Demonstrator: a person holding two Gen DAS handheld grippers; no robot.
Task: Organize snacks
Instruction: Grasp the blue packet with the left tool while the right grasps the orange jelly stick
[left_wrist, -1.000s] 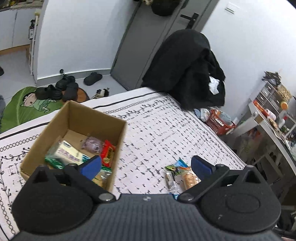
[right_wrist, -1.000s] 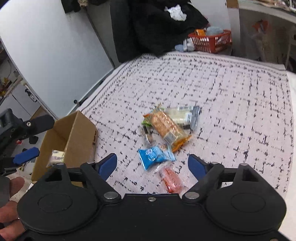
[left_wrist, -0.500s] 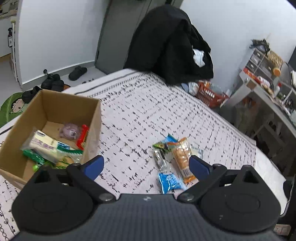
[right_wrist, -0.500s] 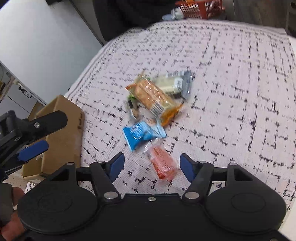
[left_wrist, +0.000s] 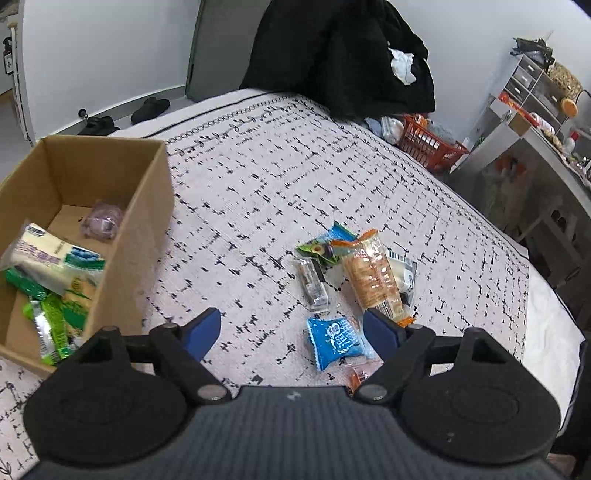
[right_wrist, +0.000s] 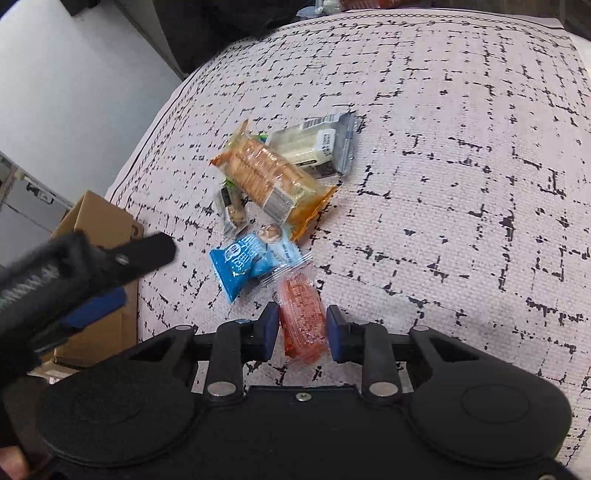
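One red snack packet (right_wrist: 303, 318), clear-wrapped, lies on the patterned bedspread (right_wrist: 461, 184) between the right gripper (right_wrist: 302, 328) pads, jaws narrowed close on either side; whether they grip it yet I cannot tell. Touching its far end: blue packet (right_wrist: 248, 263). Beyond: orange cracker pack (right_wrist: 266, 178), white bar (right_wrist: 314, 146), small dark bar (right_wrist: 232, 211). Left gripper (left_wrist: 293, 334): wide open, empty, hovering near the pile. Cardboard box (left_wrist: 147, 206), partly filled, to the left. Risk: slick wrapper squirting out, or the blue packet's edge getting dragged along. Box contents show only in the left view; jaw placement only in the right.
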